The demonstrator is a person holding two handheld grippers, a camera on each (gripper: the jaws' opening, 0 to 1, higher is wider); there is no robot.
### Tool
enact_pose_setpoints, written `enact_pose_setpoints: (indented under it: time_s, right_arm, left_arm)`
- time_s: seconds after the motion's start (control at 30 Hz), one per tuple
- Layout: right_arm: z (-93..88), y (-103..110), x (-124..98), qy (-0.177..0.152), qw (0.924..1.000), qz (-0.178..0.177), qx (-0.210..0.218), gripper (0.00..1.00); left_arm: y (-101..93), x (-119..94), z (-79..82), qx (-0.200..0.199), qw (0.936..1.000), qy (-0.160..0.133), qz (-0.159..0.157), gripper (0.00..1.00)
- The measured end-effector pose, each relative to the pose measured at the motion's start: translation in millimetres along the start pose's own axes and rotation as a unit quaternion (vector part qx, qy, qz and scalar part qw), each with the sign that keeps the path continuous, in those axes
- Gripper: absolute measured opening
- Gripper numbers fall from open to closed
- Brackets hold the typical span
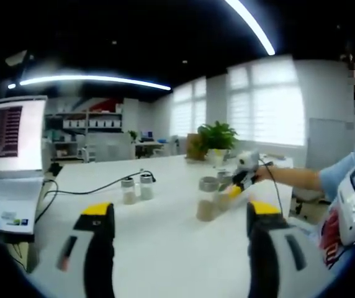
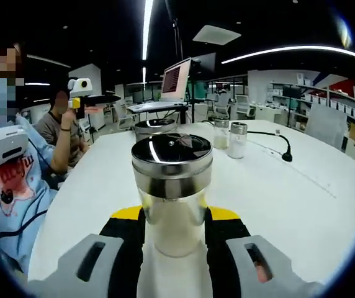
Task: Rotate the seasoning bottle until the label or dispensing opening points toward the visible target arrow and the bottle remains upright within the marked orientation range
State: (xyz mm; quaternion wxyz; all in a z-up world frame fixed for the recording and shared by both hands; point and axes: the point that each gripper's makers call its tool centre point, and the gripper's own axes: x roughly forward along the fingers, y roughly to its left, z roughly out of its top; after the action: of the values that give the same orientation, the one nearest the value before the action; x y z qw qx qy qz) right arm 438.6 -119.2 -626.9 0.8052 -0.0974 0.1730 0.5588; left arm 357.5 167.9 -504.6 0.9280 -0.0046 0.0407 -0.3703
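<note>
Bright office with blinds and shelving beyond a wide white table [image 1: 165,248], a laptop [image 1: 13,155] at its left edge, a potted plant [image 1: 215,139] at the far side, and a black cable [image 2: 270,143] trailing past two small shakers [image 2: 230,138]. Upright at mid-table, the seasoning bottle [image 2: 172,192], glass under a steel lid, clamped between the right gripper [image 2: 174,226] jaws, a second lidded jar [image 2: 156,128] just behind. Nearer, the left gripper [image 1: 177,242] spread wide apart, holding nothing.
</note>
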Motion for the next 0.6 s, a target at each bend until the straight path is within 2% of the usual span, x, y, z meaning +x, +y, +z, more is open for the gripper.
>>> enact_pose_setpoints:
  time_s: [0.2, 0.3, 0.4, 0.43, 0.47, 0.5, 0.53, 0.6]
  right_arm:
    - [-0.1, -0.5, -0.1, -0.022, 0.9997, -0.004, 0.003, 0.38]
    - [1.9, 0.5, 0.6, -0.038, 0.9990, -0.010, -0.020, 0.38]
    - [-1.6, 5.2, -1.2, -0.026, 0.9990, -0.026, -0.025, 0.44]
    - [0.5, 7.9, -3.4, -0.035, 0.9986, -0.034, -0.019, 0.48]
    - [9.8, 10.4, -6.0, -0.067, 0.9967, -0.045, -0.011, 0.51]
    - [12.8, 14.6, -10.5, -0.077, 0.9954, -0.055, 0.011, 0.55]
    - [17.4, 14.4, -13.5, -0.086, 0.9937, -0.070, 0.014, 0.59]
    - [24.6, 6.4, -21.7, -0.100, 0.9858, -0.131, 0.032, 0.69]
  left_arm:
    - [2.0, 0.4, -1.2, -0.003, 1.0000, 0.001, 0.002, 0.93]
    - [1.9, -0.6, -0.4, -0.003, 1.0000, 0.000, 0.001, 0.93]
    - [2.1, -2.1, 1.6, -0.002, 1.0000, -0.002, 0.002, 0.93]
    - [3.1, -2.9, 2.5, -0.001, 1.0000, -0.003, 0.003, 0.93]
    - [4.2, -3.6, 3.8, 0.000, 1.0000, -0.005, 0.005, 0.93]
    - [5.7, -4.4, 5.0, 0.000, 0.9999, -0.007, 0.008, 0.93]
    - [6.2, -4.7, 5.2, 0.000, 0.9999, -0.008, 0.008, 0.93]
    - [6.8, -5.2, 5.1, -0.001, 0.9999, -0.007, 0.008, 0.93]
